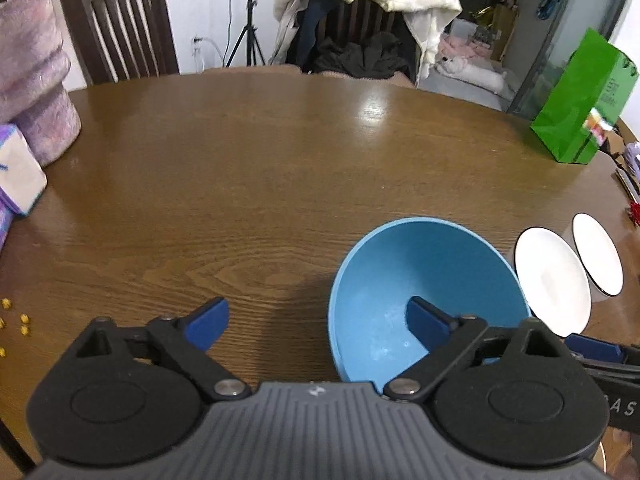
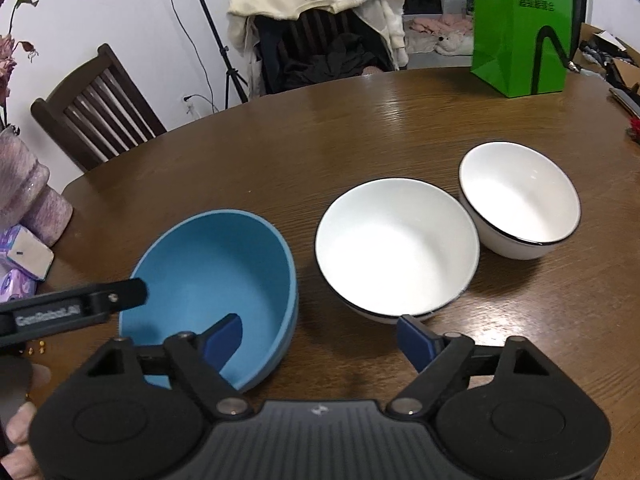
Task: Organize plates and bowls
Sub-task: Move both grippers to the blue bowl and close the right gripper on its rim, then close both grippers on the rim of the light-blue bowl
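Observation:
A blue bowl (image 1: pixel 424 292) (image 2: pixel 212 280) sits on the brown wooden table (image 1: pixel 260 184). To its right stand a larger white bowl with a dark rim (image 2: pixel 396 244) (image 1: pixel 552 280) and a smaller one (image 2: pixel 520 200) (image 1: pixel 598 252). My left gripper (image 1: pixel 318 322) is open, its right finger over the blue bowl's inside and its left finger outside the left rim. My right gripper (image 2: pixel 320 338) is open, its left finger inside the blue bowl's right rim, its right finger by the larger white bowl's near edge. The left gripper's finger (image 2: pixel 120 296) shows over the blue bowl's left rim.
A green paper bag (image 2: pixel 524 28) (image 1: pixel 580 100) stands at the table's far right. Pink wrapped bundles (image 1: pixel 32 76) and tissue packs (image 2: pixel 24 256) sit at the left edge. Small yellow bits (image 1: pixel 20 320) lie near left. Wooden chairs (image 1: pixel 120 20) stand behind.

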`<state>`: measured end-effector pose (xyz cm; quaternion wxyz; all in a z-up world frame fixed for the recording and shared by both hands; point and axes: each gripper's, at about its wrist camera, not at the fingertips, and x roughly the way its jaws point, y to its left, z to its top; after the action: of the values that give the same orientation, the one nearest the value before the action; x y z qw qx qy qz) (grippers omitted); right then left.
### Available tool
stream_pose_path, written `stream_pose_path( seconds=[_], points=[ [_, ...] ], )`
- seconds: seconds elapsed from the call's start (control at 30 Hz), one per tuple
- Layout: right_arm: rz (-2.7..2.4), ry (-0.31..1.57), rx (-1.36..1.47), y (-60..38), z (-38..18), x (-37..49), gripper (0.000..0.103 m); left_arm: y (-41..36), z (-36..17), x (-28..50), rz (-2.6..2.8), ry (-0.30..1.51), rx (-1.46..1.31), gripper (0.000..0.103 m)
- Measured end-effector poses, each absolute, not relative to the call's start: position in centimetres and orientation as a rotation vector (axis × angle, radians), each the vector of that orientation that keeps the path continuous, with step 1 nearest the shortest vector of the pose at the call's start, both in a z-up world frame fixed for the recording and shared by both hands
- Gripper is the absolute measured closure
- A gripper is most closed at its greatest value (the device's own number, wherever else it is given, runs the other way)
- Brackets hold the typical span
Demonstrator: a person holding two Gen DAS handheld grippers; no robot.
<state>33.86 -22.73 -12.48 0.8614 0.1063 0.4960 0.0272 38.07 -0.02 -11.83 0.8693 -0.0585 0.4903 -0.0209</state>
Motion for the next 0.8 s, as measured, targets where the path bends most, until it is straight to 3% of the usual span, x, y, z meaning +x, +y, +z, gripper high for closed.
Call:
stream_pose_path(
  seconds=[0.17,0.3,0.37,0.5,0.57,0.63,0.8],
  points=[
    [0.066,1.039,0.198,-21.8,-12.8,34.9,0.030,-0.2,-13.0,38.8,-0.019,1.067,-0.145,0.029],
    [0.087,1.069,0.204,-21.2,-13.0,35.6,0.054,-0.2,-13.4,39.2,-0.013,1.079,-0.154,0.037],
    [0.085,1.094,0.211,-21.1,-13.4,35.8,0.055,-0.2,-13.6,39.4,-0.010,1.085,-0.156,0.043],
    [0.077,1.113,0.212,-20.9,-14.0,36.3,0.063,0.2,-14.1,39.8,-0.009,1.112,-0.175,0.067],
    [0.073,1.123,0.211,-20.7,-14.4,36.7,0.069,0.3,-14.3,39.9,-0.004,1.118,-0.181,0.070],
    [0.071,1.140,0.214,-20.7,-14.9,37.1,0.083,0.2,-14.3,40.0,-0.002,1.115,-0.172,0.073],
    [0.077,1.156,0.214,-20.7,-15.5,37.3,0.089,0.0,-14.3,40.0,-0.025,1.113,-0.177,0.085]
  ],
)
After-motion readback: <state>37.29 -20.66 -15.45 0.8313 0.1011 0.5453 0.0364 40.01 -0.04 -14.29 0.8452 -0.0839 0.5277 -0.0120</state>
